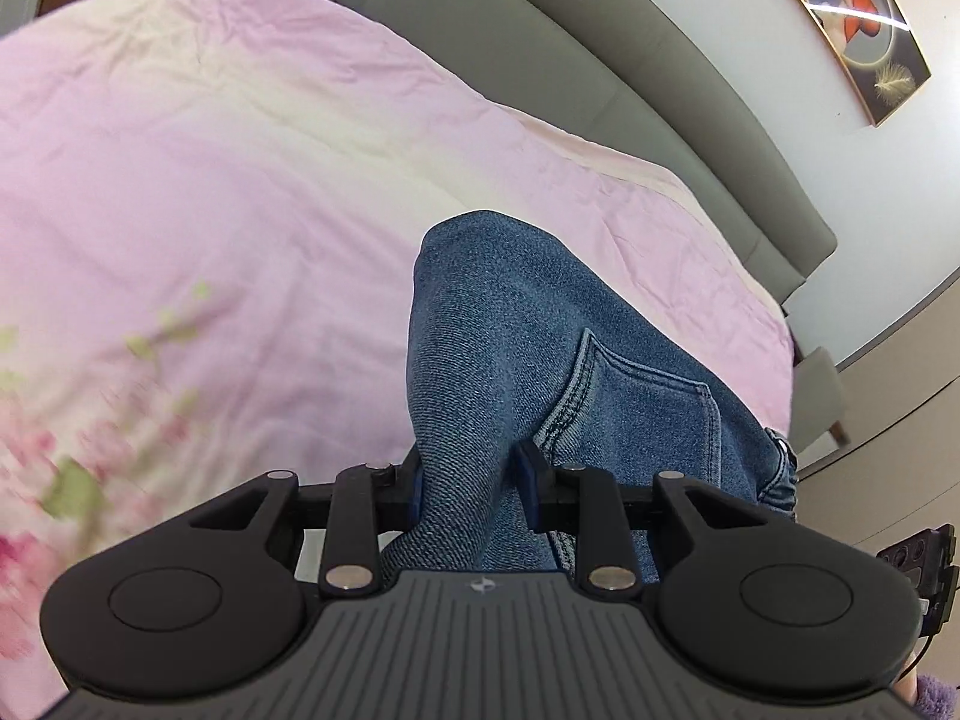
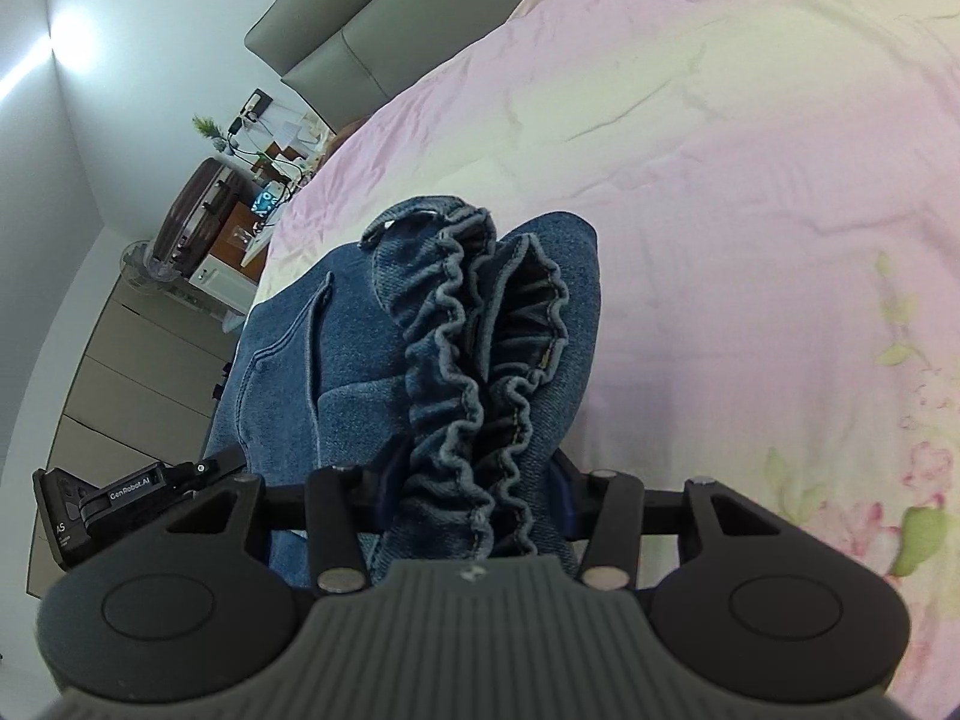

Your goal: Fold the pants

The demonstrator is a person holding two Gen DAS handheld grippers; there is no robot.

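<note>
We hold the jeans point(image 1: 540, 360) lifted above the bed point(image 1: 210, 180), left gripper point(image 1: 471, 480) clamped on denim, right gripper point(image 2: 474, 480) clamped on the waistband point(image 2: 468, 360), so we should keep both ends level.

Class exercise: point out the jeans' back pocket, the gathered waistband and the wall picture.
Back pocket point(image 1: 648, 414), left wrist view, on its denim face.
Waistband point(image 2: 447, 348), right wrist view, on the ruffled elastic edge.
Wall picture point(image 1: 852, 18), left wrist view, on its dark centre.
</note>
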